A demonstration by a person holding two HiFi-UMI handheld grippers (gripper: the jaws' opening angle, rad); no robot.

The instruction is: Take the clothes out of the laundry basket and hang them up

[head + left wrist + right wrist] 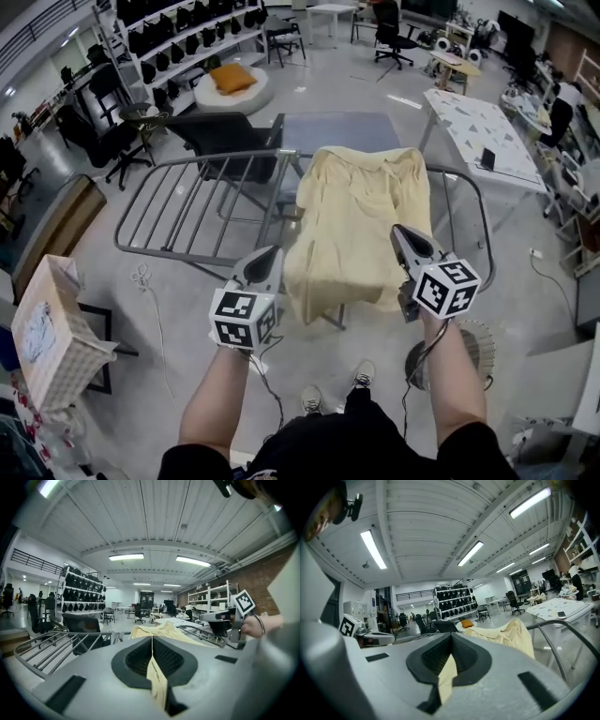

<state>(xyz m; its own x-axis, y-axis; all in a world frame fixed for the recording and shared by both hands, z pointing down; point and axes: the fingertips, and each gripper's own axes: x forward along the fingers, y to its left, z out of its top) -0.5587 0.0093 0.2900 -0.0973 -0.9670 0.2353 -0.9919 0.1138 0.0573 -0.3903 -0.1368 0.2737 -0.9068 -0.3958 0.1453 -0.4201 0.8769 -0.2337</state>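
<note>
Nearest, the left gripper (266,261) and the right gripper (405,240) are held out side by side, each with its fingers (133,658) pressed together on a fold of the pale yellow garment (361,211). The garment lies straight ahead of both, draped over the drying rack (178,202). Its long axis runs away from the person and its near hem hangs off the front rail. The left gripper has the hem's left edge and the right gripper its right edge, so neither hand is clearly nearer, though the right sits slightly further forward. The next move is probably a pull to spread the cloth along the rails, and it turns on this: the cloth's bulk is beyond the fingers, not below them. The head view shows the whole drape but not the pinch. Each gripper view shows a yellow strip caught in the closed fingers, with the other gripper off to one side. What looks like the laundry basket (47,328) stands well apart at left. Beyond the rack are a white worktop (478,131) and shelves (178,42) of dark things.
</note>
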